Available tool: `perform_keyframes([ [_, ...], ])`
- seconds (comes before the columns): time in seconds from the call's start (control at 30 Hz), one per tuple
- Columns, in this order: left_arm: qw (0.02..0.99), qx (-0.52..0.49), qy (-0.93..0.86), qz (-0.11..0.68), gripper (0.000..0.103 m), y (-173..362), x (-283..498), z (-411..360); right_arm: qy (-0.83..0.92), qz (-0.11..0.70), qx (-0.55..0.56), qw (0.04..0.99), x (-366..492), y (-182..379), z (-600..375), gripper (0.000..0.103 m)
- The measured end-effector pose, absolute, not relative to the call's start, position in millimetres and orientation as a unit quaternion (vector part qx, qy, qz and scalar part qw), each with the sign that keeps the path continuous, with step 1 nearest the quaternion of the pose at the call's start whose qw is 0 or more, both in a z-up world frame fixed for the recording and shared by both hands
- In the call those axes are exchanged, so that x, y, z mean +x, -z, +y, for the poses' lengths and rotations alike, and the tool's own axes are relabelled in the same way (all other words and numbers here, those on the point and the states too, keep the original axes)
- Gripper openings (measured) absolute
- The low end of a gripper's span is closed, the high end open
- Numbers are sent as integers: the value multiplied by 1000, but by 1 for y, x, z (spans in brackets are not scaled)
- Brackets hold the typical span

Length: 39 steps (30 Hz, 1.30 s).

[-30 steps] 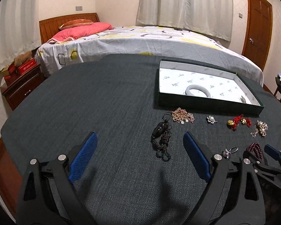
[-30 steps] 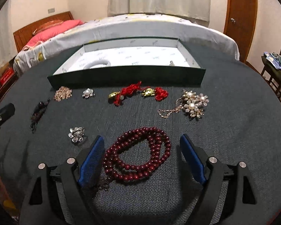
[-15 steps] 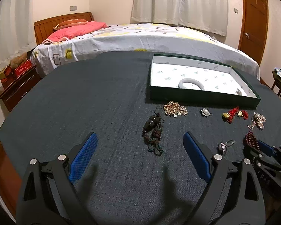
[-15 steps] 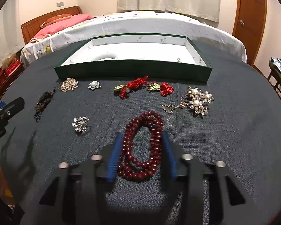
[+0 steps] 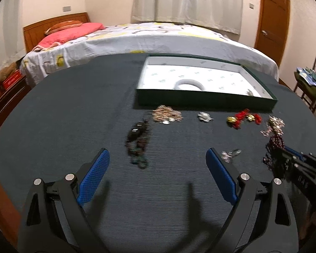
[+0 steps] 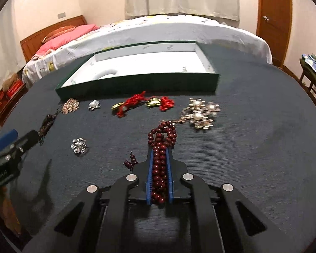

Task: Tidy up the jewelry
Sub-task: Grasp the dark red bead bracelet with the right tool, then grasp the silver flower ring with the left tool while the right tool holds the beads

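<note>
My right gripper (image 6: 159,154) is shut on a dark red bead bracelet (image 6: 161,145), lifted off the table; beads stick out past the fingertips. It shows at the right of the left wrist view (image 5: 275,147). My left gripper (image 5: 157,164) is open and empty above the table, near a dark bead necklace (image 5: 137,143). The green jewelry box (image 6: 137,84) with a white lining stands behind and holds a white bangle (image 5: 189,84).
On the dark tablecloth lie a rose-gold cluster (image 6: 70,105), a pearl brooch (image 6: 94,104), a red knot ornament (image 6: 141,103), a pearl flower necklace (image 6: 202,113) and a silver ring piece (image 6: 79,145). A bed stands behind, a chair (image 6: 313,73) at right.
My right gripper closed on the red bead bracelet and lifted it. The left gripper stayed open and drew back slightly.
</note>
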<state>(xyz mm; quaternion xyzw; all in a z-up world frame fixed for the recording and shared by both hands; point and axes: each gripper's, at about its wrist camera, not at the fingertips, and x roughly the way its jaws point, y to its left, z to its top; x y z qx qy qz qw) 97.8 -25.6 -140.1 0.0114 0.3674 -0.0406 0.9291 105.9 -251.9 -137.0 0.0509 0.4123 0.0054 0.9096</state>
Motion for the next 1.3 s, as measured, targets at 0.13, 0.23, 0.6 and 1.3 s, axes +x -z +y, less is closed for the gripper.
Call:
perform_keyframes([
  [0.13, 926, 22, 60, 371, 90, 144, 99, -45, 0, 406, 60, 912, 103, 135, -265, 12],
  [0.23, 925, 35, 75, 370, 90, 146, 101, -64, 3, 403, 68, 913, 101, 134, -273, 12],
  [0.6, 913, 62, 99, 390, 64, 160, 119, -100, -4, 402, 108, 909, 99, 136, -290, 12],
  [1.3, 904, 58, 130, 403, 23, 169, 120, -104, -8, 408, 118, 905, 100, 143, -292, 12],
])
